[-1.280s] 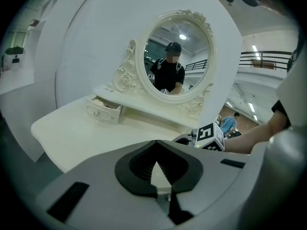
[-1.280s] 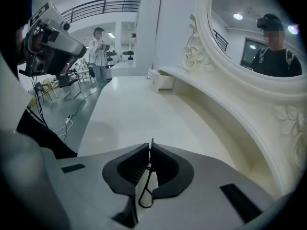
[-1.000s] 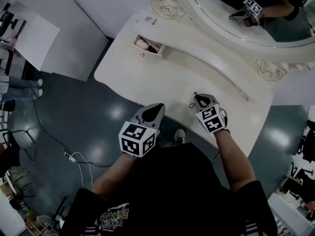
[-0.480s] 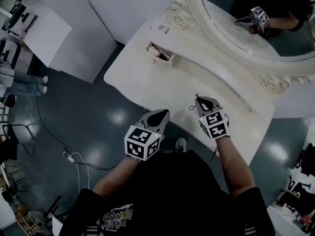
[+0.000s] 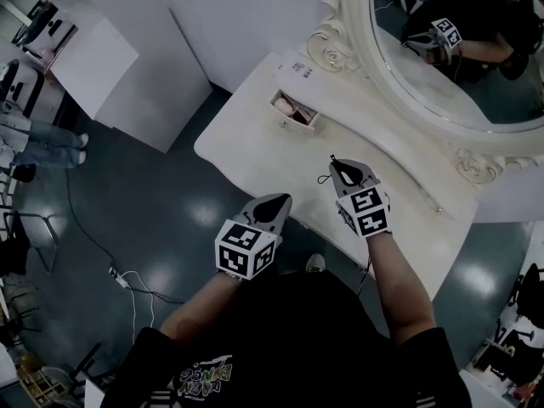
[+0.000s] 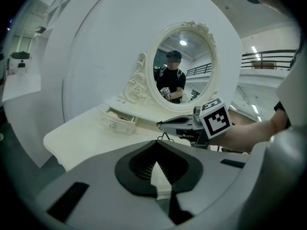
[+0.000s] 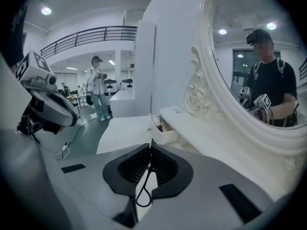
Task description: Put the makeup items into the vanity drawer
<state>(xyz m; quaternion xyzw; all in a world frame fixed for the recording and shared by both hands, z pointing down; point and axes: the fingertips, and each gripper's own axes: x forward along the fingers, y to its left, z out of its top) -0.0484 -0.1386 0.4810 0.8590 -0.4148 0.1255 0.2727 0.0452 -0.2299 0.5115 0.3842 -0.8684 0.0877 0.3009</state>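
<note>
The vanity's small drawer [image 5: 294, 114] stands open at the table's left end, with pinkish makeup items inside; it also shows as the drawer [image 6: 117, 120] and the drawer [image 7: 160, 129] in the gripper views. My right gripper [image 5: 334, 161] hovers over the tabletop, right of the drawer, shut on a thin black looped item [image 7: 144, 186] whose loop hangs by the tip [image 5: 325, 178]. My left gripper [image 5: 282, 198] hangs off the table's front edge over the floor, jaws together with nothing in them [image 6: 156, 142].
A large oval mirror [image 5: 459, 49] in an ornate white frame backs the white vanity table [image 5: 246, 138]. A white cabinet [image 5: 102, 58] stands at the left. A cable and plug [image 5: 119, 274] lie on the dark floor. A person [image 7: 98, 87] stands farther off.
My right gripper has risen and come closer to the open drawer with the looped item still in it. The left gripper has shifted a little the same way.
</note>
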